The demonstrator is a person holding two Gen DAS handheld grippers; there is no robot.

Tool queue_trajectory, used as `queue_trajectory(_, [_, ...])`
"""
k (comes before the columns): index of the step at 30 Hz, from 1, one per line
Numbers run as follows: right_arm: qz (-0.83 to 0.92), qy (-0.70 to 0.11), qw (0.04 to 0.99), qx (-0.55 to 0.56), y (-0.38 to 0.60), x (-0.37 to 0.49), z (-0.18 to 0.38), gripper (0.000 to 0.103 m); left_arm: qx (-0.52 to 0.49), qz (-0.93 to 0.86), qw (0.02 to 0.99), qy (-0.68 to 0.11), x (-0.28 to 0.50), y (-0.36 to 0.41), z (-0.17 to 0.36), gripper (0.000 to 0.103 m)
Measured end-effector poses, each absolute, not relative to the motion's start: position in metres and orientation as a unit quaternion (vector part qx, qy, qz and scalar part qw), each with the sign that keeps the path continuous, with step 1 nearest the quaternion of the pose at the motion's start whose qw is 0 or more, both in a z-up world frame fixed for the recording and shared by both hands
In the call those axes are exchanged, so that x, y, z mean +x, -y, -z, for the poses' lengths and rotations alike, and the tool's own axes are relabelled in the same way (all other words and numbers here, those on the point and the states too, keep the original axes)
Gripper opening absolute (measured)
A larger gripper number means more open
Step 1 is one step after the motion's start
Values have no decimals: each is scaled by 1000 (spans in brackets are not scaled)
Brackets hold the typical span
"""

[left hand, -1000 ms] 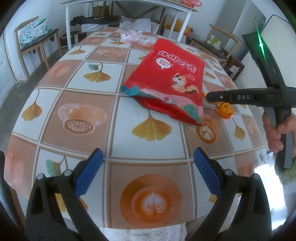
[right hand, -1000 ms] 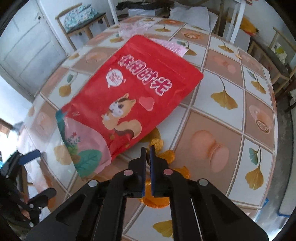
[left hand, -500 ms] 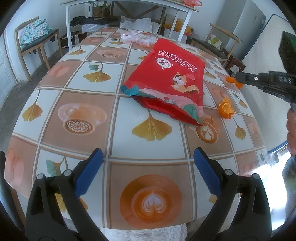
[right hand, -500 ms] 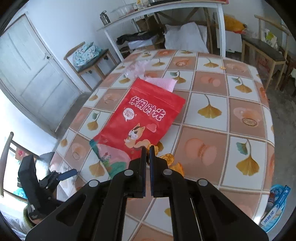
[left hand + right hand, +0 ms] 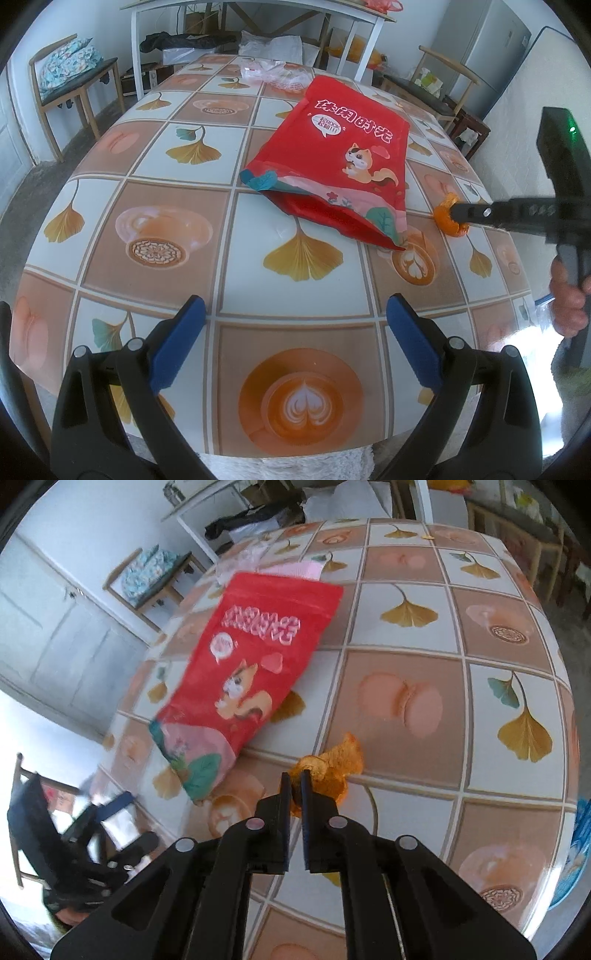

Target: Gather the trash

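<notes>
A red snack bag [image 5: 343,166] [image 5: 251,657] lies flat on the tiled tablecloth, its open mouth facing the near edge. Just right of it sits a curled orange peel [image 5: 445,221] [image 5: 332,771]. My right gripper [image 5: 295,779] [image 5: 456,212] reaches in from the right with its tips at the peel. Its jaws are opening and stand a narrow gap apart, and a bit of the peel shows in that gap. My left gripper [image 5: 295,310] hangs wide open over the table's near edge, holding nothing.
The table [image 5: 147,221] ends close on the right of the peel. A crumpled clear plastic bag [image 5: 273,72] lies at the far end. Wooden chairs [image 5: 70,85] stand at the left and the back right. A hand [image 5: 569,302] holds the right gripper's handle.
The right gripper rose from beside the bag, rolled, and came back down to the peel. Its jaws, shut before, now stand slightly apart. The left gripper has not moved.
</notes>
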State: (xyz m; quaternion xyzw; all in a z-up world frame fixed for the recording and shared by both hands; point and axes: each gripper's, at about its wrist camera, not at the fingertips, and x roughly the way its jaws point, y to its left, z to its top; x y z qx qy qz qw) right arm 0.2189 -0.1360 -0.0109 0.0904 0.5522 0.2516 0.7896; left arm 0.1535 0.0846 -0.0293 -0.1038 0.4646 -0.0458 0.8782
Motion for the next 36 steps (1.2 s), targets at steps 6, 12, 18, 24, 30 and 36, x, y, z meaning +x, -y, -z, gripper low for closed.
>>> queue_trajectory(6, [-267, -523, 798, 139, 158, 217, -7, 46, -104, 46, 878, -465, 155, -83, 29, 94])
queue_trajectory(12, [-240, -518, 820, 51, 143, 210, -1, 69, -102, 46, 878, -465, 155, -82, 29, 94])
queue_trajectory(18, [-240, -510, 823, -68, 111, 206, 19, 74, -102, 44, 878, -465, 154, -83, 30, 94])
queue_trajectory(24, [-228, -507, 828, -75, 109, 211, 28, 69, -101, 44, 878, -465, 155, -81, 29, 94])
queue_trajectory(30, [-227, -506, 831, -49, 117, 212, 26, 41, -99, 43, 879, -465, 156, -78, 30, 94])
queue_trajectory(36, [-233, -498, 834, -44, 116, 210, 20, 22, -162, 49, 877, -449, 149, -102, 25, 94])
